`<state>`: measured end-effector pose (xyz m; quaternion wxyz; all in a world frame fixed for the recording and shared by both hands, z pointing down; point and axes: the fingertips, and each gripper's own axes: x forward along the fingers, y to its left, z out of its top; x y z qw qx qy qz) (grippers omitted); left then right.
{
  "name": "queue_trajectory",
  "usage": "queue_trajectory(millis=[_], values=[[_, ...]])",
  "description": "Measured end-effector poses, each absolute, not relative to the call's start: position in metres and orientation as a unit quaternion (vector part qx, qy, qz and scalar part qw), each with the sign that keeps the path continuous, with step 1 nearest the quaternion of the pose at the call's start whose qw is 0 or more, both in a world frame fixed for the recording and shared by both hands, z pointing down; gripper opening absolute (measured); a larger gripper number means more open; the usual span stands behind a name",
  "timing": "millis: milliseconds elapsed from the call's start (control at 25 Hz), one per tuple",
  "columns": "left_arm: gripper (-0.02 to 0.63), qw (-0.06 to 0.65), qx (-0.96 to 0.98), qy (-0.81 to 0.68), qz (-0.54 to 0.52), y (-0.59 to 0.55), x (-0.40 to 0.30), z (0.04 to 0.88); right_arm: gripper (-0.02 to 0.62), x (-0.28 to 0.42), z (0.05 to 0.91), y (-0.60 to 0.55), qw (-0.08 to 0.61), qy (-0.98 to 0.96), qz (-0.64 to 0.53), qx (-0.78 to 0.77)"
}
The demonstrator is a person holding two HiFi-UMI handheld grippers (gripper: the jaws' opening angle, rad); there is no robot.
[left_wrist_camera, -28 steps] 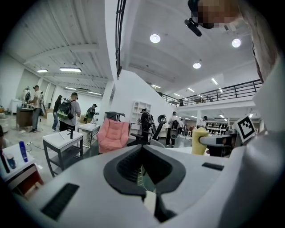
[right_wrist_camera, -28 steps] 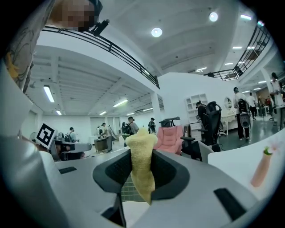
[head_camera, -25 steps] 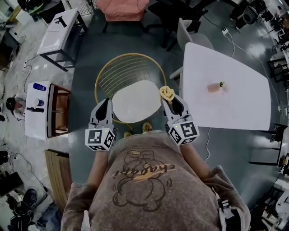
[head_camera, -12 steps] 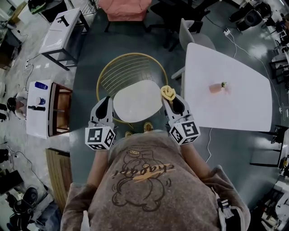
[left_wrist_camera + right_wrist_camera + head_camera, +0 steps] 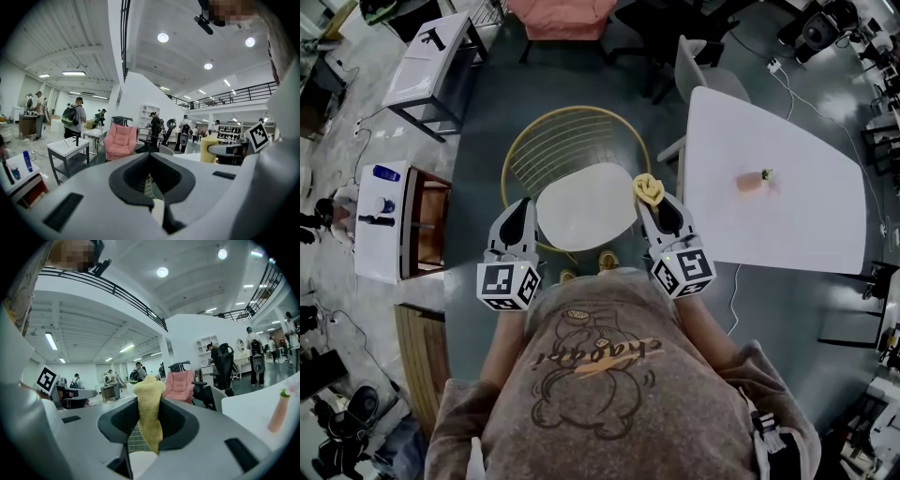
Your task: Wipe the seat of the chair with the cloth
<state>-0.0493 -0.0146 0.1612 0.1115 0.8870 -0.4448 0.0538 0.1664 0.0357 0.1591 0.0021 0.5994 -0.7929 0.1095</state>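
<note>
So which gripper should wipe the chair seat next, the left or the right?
Right, probably. The right gripper is shut on the yellow cloth and hovers by the right edge of the white seat. The left gripper, at the other edge, holds nothing.

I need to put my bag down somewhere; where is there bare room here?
The big white table is bare all around the small bottle. The chair seat is bare too, the yellow cloth held at its right edge. The small side table at left is crowded at one end.
</note>
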Motion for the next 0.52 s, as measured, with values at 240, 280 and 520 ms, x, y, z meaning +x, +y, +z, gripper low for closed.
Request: queue_trajectory(millis=[240,280,520], values=[[0.009,0.106,0.888,-0.443,0.058,-0.0111,-0.0489,0.1598,0.131,0.1648,0.1595,0.0367,0.006,-0.796,0.106,0.596],[0.009,0.106,0.888,-0.444,0.058,-0.0106,-0.0490,0.1600,0.132,0.1650,0.1593,0.0371,0.006,-0.796,0.106,0.595],[0.009,0.103,0.888,-0.443,0.062,-0.0087,-0.0475,0.1590,0.130,0.1677,0.1555,0.0372,0.005,-0.799,0.102,0.593]])
